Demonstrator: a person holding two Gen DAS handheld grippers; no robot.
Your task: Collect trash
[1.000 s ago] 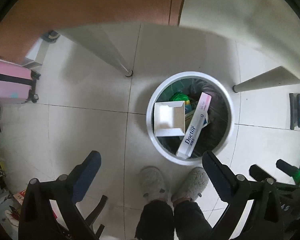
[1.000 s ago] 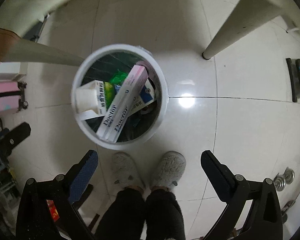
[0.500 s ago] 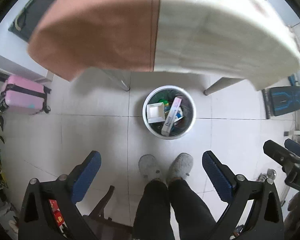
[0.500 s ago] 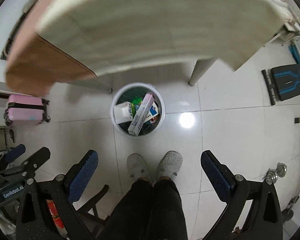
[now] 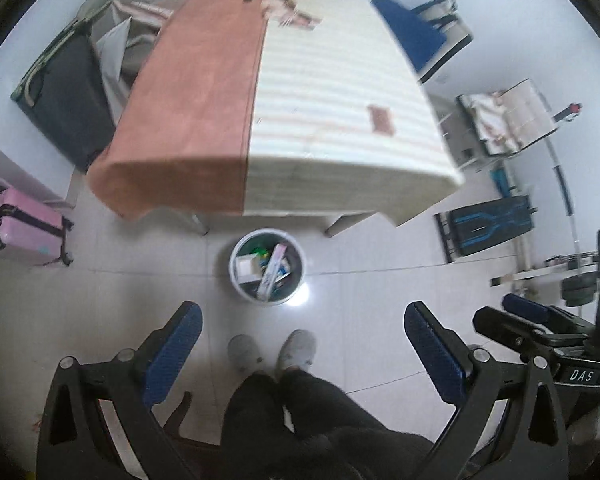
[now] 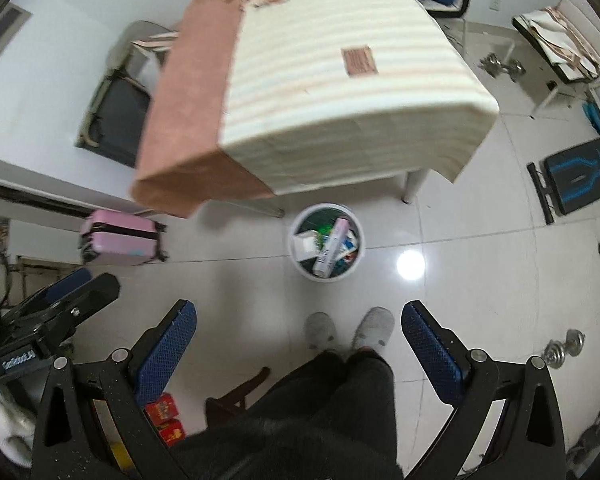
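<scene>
1. Table [image 5: 260,92] under a brown-and-striped cloth.
2. Pink suitcase [image 5: 20,228] on the floor left of the table.
3. Black-and-blue bench [image 6: 580,176] right of the table.
4. Dumbbell [image 6: 564,348] well right of the table.

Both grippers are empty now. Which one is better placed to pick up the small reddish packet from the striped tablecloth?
Probably the right gripper. The reddish packet lies on the right part of the striped tablecloth, nearer that side. The left gripper is also open but sits further left.
</scene>
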